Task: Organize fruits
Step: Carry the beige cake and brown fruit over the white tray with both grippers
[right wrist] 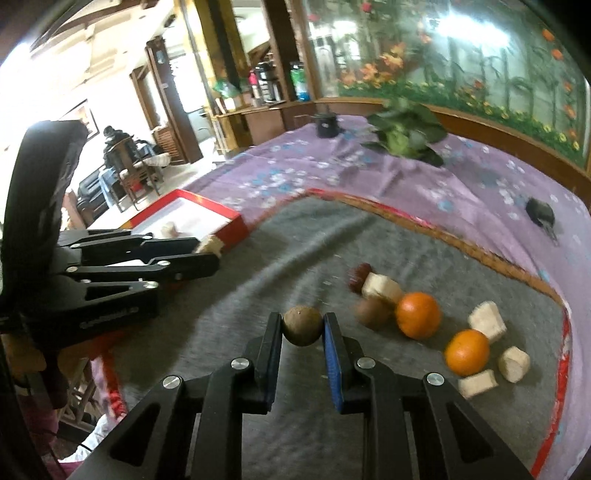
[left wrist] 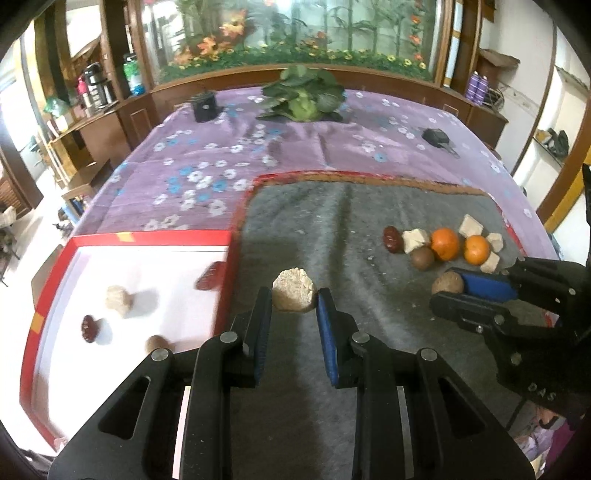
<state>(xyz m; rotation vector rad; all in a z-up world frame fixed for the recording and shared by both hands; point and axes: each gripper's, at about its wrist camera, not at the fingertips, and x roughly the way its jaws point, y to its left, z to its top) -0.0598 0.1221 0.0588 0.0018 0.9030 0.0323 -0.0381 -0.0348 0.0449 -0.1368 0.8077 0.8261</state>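
Your left gripper [left wrist: 294, 301] pinches a pale crumbly chunk [left wrist: 294, 295] above the grey mat [left wrist: 332, 229], angled downward, with the red-rimmed tray [left wrist: 147, 238] at its nine o'clock. Your right gripper [right wrist: 302, 325] clamps a brown round fruit [right wrist: 302, 325], tilted down; two oranges [right wrist: 418, 315] lie at its three o'clock.

Red fruit [left wrist: 210, 276] in the box [left wrist: 147, 238] is motion-blurred

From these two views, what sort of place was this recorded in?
Most likely a lived-in home, not a lab. A bed or wide table under a purple floral cloth, a wooden wall unit with a flower-scene glass panel, and flasks and bottles on a side shelf point that way.
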